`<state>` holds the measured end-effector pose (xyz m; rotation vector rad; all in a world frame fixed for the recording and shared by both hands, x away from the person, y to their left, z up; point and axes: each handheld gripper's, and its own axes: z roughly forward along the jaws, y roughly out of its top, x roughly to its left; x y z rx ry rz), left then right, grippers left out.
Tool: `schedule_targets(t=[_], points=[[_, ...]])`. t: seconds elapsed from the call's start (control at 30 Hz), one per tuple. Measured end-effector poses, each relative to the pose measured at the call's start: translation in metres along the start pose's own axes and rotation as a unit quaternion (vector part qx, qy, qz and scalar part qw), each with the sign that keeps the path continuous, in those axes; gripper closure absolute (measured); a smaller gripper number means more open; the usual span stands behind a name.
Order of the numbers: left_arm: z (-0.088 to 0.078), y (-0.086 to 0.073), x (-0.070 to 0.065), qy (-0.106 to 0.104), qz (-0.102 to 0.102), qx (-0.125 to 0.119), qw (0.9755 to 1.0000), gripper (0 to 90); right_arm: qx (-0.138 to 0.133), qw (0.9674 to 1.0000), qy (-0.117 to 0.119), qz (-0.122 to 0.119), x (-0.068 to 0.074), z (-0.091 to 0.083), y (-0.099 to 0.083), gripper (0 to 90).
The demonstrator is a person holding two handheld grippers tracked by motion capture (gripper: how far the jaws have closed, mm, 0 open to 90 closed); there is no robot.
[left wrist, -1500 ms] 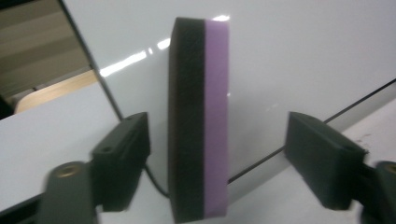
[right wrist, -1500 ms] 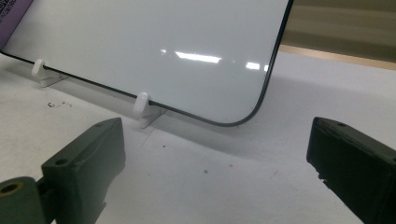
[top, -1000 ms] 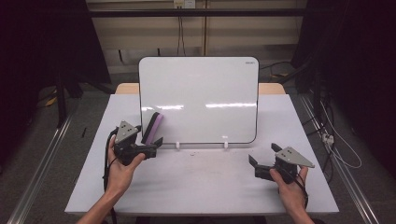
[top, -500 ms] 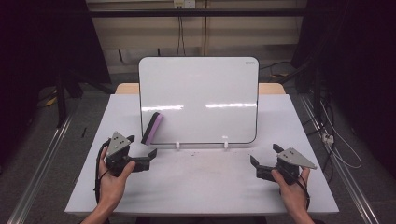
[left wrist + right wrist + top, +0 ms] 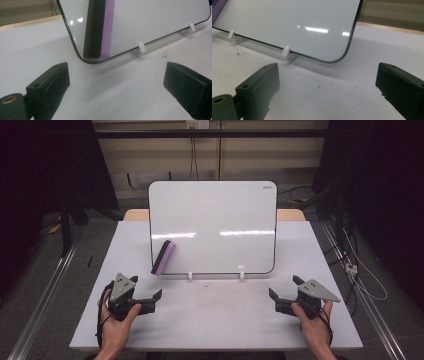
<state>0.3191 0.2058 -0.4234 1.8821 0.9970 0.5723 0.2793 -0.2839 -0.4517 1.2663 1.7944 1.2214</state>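
Note:
A white board stands tilted back on two small white feet in the middle of the white table. A black and purple eraser clings to the board's lower left corner, seen close in the left gripper view as the eraser. My left gripper rests low on the table in front of and left of the board, jaws wide apart and empty. At the front right my right gripper sits open and empty too. The board's lower right corner lies ahead of it.
Small dark specks lie on the table by the board's feet. A wooden strip edges the table's far side. Metal rails run along the floor on both sides, and cables lie at the right.
My left gripper let go of the eraser, which stays on the board, and drew back toward the front left of the table. The right gripper barely moved.

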Motion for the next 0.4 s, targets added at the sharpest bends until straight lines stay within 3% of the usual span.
schedule_targets(t=[0.1, 0.2, 0.4], points=[[-0.0025, -0.0067, 0.0012, -0.008, -0.018, -0.002, 0.9998, 6.4, 0.002, 1.0, 0.002, 0.001, -0.0002, -0.0007, -0.0013, 4.8], [-0.0071, -0.0092, 0.0006, 0.015, -0.009, -0.016, 0.9997, 6.2, -0.001, 1.0, 0.005, 0.0, 0.0009, -0.0025, -0.0006, 4.8], [-0.0051, -0.0106, 0.0036, 0.01, -0.017, -0.011, 0.9997, 6.2, -0.004, 1.0, 0.004, 0.003, 0.0005, -0.0031, -0.0005, 4.8]])
